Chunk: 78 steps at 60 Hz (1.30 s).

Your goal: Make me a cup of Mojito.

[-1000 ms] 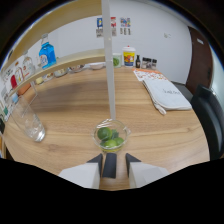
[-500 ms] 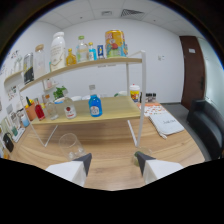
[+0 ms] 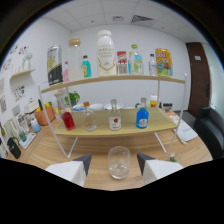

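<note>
Fingers: the gripper (image 3: 114, 163) has its fingers apart, holding nothing.
Glass: the empty clear glass (image 3: 119, 162) stands on the wooden surface (image 3: 55, 152) between the fingertips, gaps either side.
Handling: probably light, rigid, slippery, breakable; grip gently mid-wall.
Beyond the glass: a shelf (image 3: 100, 127) carries bottles, including a blue bottle (image 3: 142, 117).

We see the hand-held gripper (image 3: 113, 162) raised and level, pointed straight forward, its two fingers spread wide apart. Only the dark inner tips and pale outer faces of the fingers (image 3: 83, 162) show, one to each side. Neither finger presses on anything. The hand holding it is hidden from us.
</note>
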### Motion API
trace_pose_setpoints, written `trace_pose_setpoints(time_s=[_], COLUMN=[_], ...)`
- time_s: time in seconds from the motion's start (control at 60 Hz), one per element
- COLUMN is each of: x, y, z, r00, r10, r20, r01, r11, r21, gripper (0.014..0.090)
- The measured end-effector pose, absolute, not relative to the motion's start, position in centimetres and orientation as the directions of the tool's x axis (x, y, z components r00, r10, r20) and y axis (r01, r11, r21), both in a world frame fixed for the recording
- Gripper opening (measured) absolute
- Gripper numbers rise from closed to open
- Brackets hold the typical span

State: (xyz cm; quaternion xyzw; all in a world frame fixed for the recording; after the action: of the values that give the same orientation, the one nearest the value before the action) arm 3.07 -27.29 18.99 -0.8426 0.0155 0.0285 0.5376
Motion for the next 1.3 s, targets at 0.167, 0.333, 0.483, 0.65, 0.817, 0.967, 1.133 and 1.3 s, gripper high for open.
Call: trace_pose_setpoints(time_s=[0.167, 0.333, 0.483, 0.65, 0.817, 0.967, 1.133, 1.3], x=[2.5, 2.4, 2.9, 3.5, 3.6, 3.5, 3.6, 5.2], y=[-21.7, -16.5, -13.5, -11.8, -11.4, -11.6, -12.5, -15.2], z=[22.4, 22.6, 20.9, 18.6, 17.7, 17.7, 19.2, 22.4], r00=[0.999, 1.0, 1.0, 1.0, 1.0, 1.0, 1.0, 1.0], r10=[0.01, 0.02, 0.006, -0.016, -0.018, -0.01, 0.011, 0.011], r20=[-0.04, -0.016, 0.013, 0.0, 0.002, -0.023, -0.024, -0.027], r01=[-0.034, -0.007, 0.015, -0.007, -0.006, -0.025, -0.017, -0.021], r11=[-0.367, -0.377, -0.404, -0.447, -0.454, -0.453, -0.428, -0.38], r21=[-0.93, -0.926, -0.915, -0.895, -0.891, -0.891, -0.904, -0.925], gripper=[0.0852, 0.0838, 0.0729, 0.0546, 0.0359, 0.0346, 0.0334, 0.0335])
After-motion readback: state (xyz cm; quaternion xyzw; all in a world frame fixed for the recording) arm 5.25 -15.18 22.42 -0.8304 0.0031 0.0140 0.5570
